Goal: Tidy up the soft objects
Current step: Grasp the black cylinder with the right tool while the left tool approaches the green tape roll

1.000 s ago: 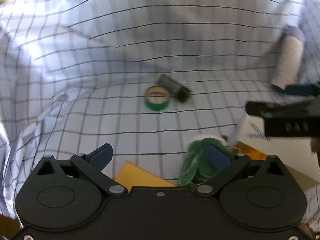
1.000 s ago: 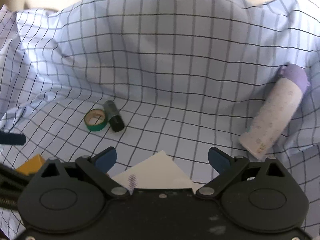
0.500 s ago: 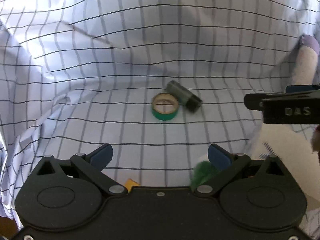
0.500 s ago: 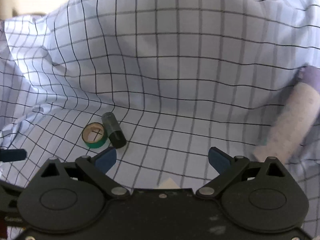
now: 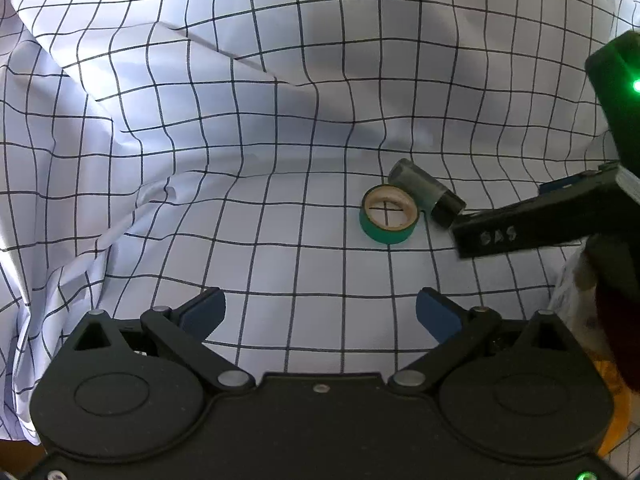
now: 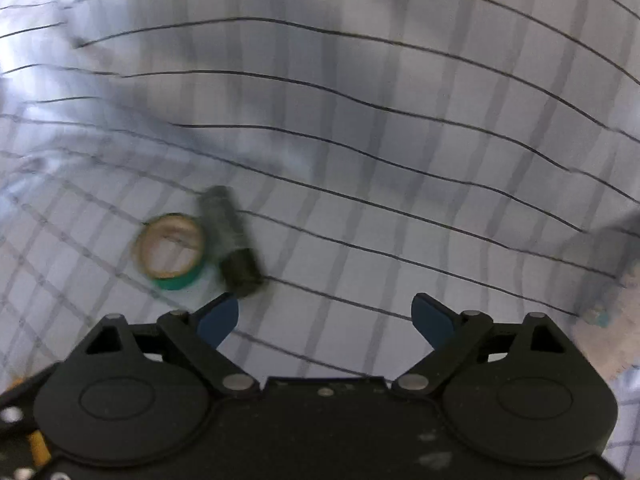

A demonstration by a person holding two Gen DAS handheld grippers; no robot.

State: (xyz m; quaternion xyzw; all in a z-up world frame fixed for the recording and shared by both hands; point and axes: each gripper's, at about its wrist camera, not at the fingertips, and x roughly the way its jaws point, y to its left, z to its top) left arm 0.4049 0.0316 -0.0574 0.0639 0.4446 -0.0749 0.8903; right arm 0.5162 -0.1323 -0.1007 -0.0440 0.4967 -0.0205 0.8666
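A wrinkled, pale blue checked cloth (image 5: 240,160) covers the whole surface. On it lie a green tape roll (image 5: 390,214) and, touching it, a dark cylinder (image 5: 426,192). My left gripper (image 5: 320,312) hangs open above bare cloth, in front of the roll and to its left. One black finger (image 5: 520,232) of the right gripper reaches in from the right, just beside the cylinder. The right wrist view is blurred. There my right gripper (image 6: 324,316) is wide, its jaws closing with nothing between them. Its left fingertip is close to the cylinder (image 6: 234,244) and the roll (image 6: 172,252).
A pale patterned object (image 6: 608,292) shows blurred at the right edge of the right wrist view. Something orange (image 5: 612,420) peeks out at the lower right of the left wrist view. The cloth rises in folds at the back and left.
Both grippers have moved forward and down toward the tape roll and cylinder. A green fluffy item and yellow card left the left view. The white card left the right view.
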